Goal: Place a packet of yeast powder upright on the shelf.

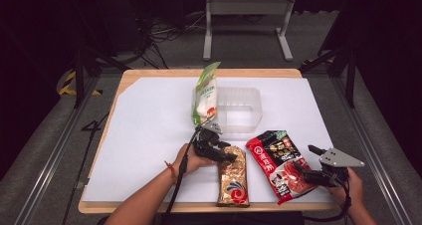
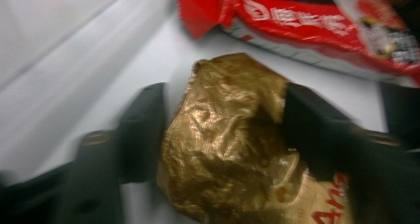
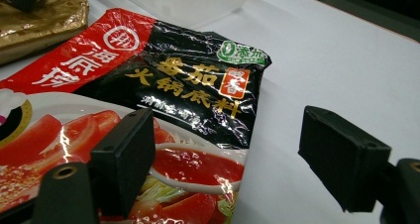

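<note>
A crinkled gold packet lies lengthwise near the table's front edge. My left gripper is at its far end, one jaw on each side, and the foil bunches up between them. Just right of it lies a red and black soup-base packet printed with tomatoes. My right gripper stands open at that packet's right edge. One of its jaws hangs over the packet and the other over the bare white sheet, with nothing pinched.
A clear plastic tub sits at the middle of the white sheet. A green and white bag stands upright at its left end. Beyond the table are a metal stand and cables on the floor.
</note>
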`<state>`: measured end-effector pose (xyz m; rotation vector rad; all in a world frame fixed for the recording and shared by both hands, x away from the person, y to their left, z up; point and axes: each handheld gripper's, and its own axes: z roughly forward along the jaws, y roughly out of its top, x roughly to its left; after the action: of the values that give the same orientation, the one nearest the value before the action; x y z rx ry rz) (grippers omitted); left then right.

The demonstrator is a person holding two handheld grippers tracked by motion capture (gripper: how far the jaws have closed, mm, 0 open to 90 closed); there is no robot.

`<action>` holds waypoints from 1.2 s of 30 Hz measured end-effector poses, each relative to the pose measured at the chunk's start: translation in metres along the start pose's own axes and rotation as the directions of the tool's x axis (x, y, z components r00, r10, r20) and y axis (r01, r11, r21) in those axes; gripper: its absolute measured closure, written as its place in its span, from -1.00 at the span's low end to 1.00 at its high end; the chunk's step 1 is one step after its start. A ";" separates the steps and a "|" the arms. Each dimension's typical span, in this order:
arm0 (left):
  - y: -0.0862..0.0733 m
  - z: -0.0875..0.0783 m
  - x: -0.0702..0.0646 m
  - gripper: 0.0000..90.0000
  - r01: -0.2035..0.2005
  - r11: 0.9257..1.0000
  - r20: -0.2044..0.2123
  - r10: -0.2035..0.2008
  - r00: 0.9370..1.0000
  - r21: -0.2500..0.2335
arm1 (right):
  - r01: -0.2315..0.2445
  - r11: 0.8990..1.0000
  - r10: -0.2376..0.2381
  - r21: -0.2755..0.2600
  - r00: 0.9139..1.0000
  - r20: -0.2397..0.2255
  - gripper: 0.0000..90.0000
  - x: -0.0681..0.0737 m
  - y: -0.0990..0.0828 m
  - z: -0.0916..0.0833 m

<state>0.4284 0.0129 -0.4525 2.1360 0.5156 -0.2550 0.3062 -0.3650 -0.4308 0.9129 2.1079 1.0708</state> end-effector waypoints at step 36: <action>0.011 -0.112 -0.053 0.96 -0.054 0.881 -0.087 0.015 0.996 -0.469 | 0.017 1.000 -0.017 -0.004 1.000 0.005 -0.52 -0.001 0.000 -0.003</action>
<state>0.3849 0.0845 -0.3605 1.6791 0.5247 -0.0151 0.3049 -0.3667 -0.4289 0.8939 2.1051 1.0627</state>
